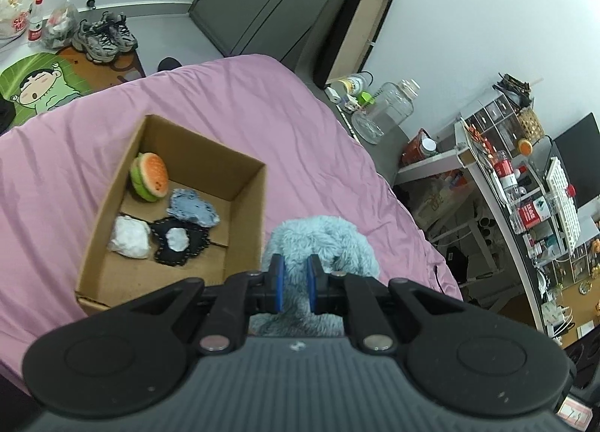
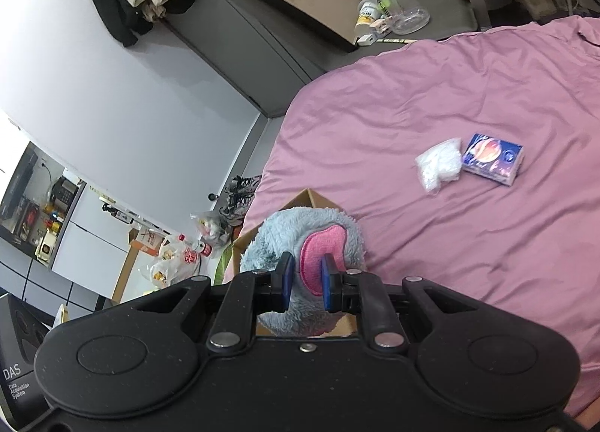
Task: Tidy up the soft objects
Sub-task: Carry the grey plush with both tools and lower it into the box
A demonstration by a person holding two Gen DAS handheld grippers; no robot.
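Observation:
A fluffy light-blue plush point(image 1: 322, 240) with a pink patch point(image 2: 320, 250) hangs over the pink bed between both grippers. My left gripper point(image 1: 294, 272) is shut on its blue fur, just right of an open cardboard box point(image 1: 245, 214). My right gripper point(image 2: 306, 274) is shut on the same plush point(image 2: 285, 237) at the pink patch, above a corner of the box point(image 2: 305, 197). Inside the box lie a burger plush point(image 1: 149, 177), a blue-grey fabric piece point(image 1: 193, 207), a white bundle point(image 1: 129, 237) and a black piece with a white spot point(image 1: 180, 240).
On the pink bedsheet point(image 2: 468, 94) lie a white soft bag point(image 2: 438, 165) and a blue packet point(image 2: 491, 158). A glass jar point(image 1: 390, 109) and bottles stand on the grey ledge beside the bed. Shoes point(image 1: 105, 34) and bags sit on the floor beyond it.

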